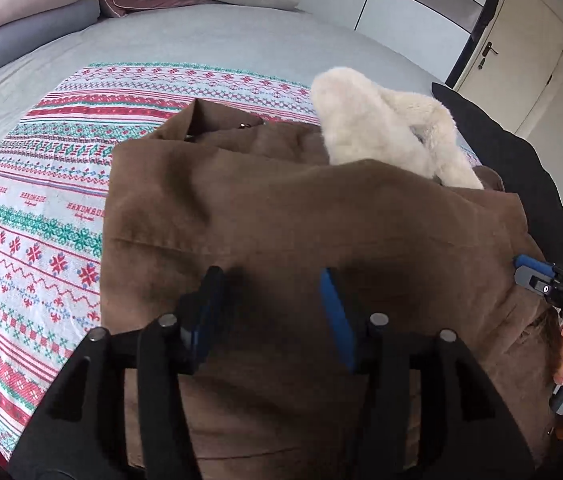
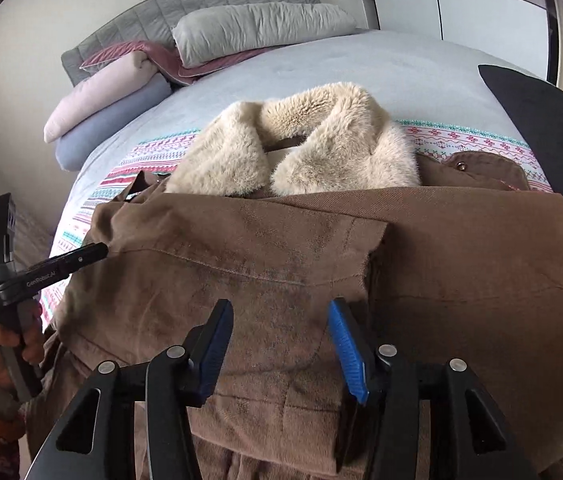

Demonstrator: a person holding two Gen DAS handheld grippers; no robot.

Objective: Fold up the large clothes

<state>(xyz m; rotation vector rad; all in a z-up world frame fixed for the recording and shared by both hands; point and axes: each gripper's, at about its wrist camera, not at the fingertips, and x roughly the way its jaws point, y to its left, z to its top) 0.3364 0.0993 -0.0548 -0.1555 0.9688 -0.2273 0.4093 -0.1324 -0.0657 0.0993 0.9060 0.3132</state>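
Both my grippers hover over the folded brown suede-like coat point(image 2: 361, 248), jaws apart, nothing between the pads. Left gripper point(image 1: 271, 304) sits above the coat's near-left part; right gripper point(image 2: 281, 340) above its near middle, just short of a folded flap edge. In the left wrist view the right gripper's blue tip sits at the coat's right edge. In the right wrist view the left tool's tip is at the coat's left edge.

Coat lies on a patterned red-green-white cloth point(image 1: 29, 216), whose bare area shows left of the coat. Cream fur collar point(image 2: 301, 144) at the coat's far side. Black fabric point(image 2: 541, 120) borders its right. Beyond: open grey bedsheet point(image 2: 321, 64), then stacked pillows point(image 2: 257, 28) at the headboard.
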